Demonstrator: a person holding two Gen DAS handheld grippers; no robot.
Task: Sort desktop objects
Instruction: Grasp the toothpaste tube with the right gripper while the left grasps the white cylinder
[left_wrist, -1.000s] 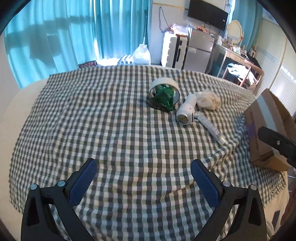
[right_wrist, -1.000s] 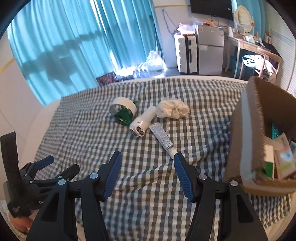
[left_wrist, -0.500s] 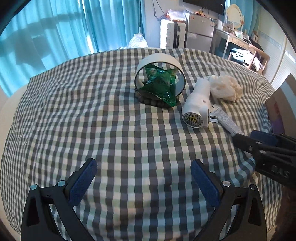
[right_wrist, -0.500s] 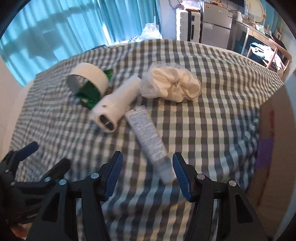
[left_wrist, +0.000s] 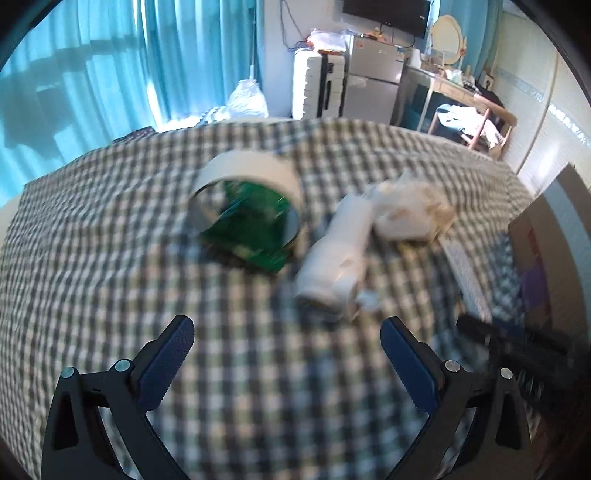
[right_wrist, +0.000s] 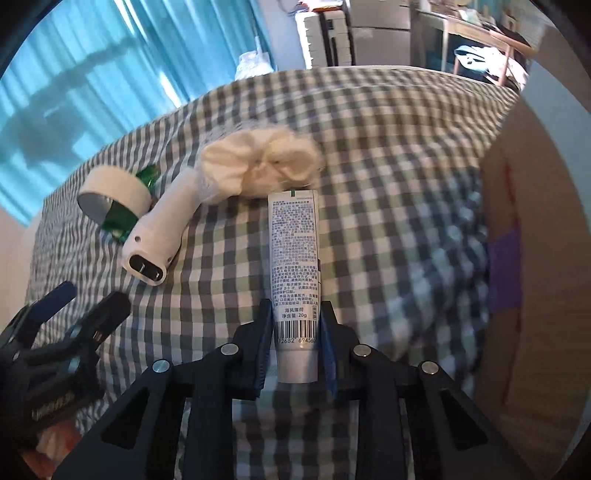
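Now the right gripper (right_wrist: 295, 332) has just been closing, and its jaws pinch the cap end of the white tube (right_wrist: 294, 254), which lies flat on the checked cloth (right_wrist: 388, 184). Left gripper (left_wrist: 286, 360) is spread wide and empty, just short of the white handheld device (left_wrist: 338, 254). Beyond: tape roll (left_wrist: 245, 173) over a green packet (left_wrist: 251, 229), and a cream cloth bundle (right_wrist: 260, 168). Cardboard box (right_wrist: 532, 258) at the right edge. Judgement: four items unsorted, the tube's pick-up just begun.

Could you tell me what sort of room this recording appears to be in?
Probably a lived-in bedroom or studio flat: teal curtains over a window, a small fridge beside a white suitcase, and a table under a checked cloth.
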